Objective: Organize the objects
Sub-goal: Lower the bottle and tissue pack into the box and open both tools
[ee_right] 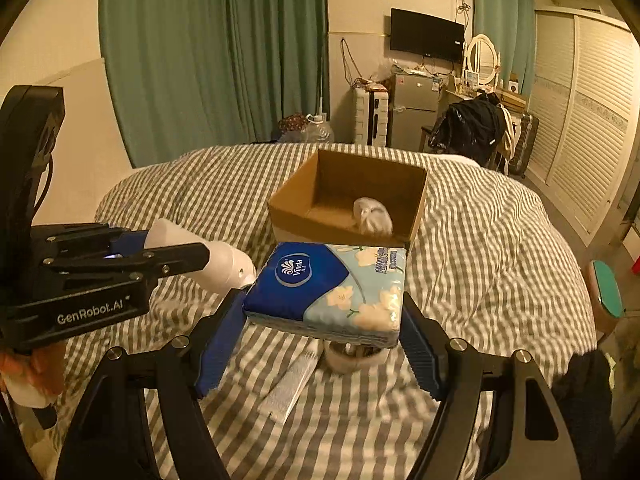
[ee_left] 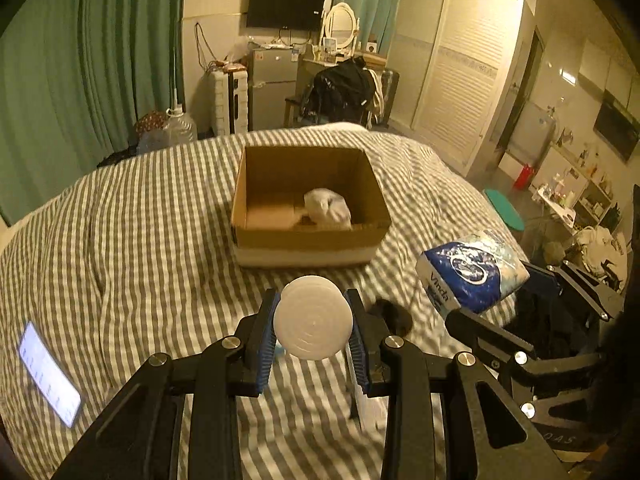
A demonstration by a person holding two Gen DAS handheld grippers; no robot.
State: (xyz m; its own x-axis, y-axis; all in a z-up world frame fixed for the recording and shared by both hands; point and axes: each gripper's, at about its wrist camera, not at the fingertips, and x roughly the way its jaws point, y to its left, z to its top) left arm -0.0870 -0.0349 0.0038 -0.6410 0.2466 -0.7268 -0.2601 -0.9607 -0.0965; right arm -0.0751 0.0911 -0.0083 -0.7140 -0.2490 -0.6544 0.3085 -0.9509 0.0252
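An open cardboard box stands on the striped bed, with a white crumpled bundle inside; the box also shows in the right wrist view. My left gripper is shut on a white round-bottomed bottle, held above the bed short of the box; the bottle also shows in the right wrist view. My right gripper is shut on a blue Vinda tissue pack, held above the bed right of the left gripper; the pack also shows in the left wrist view.
A lit phone lies on the bed at the left. A flat white packet and a roll of tape lie under the tissue pack. A small dark object lies on the bed. Curtains, fridge and wardrobe stand beyond.
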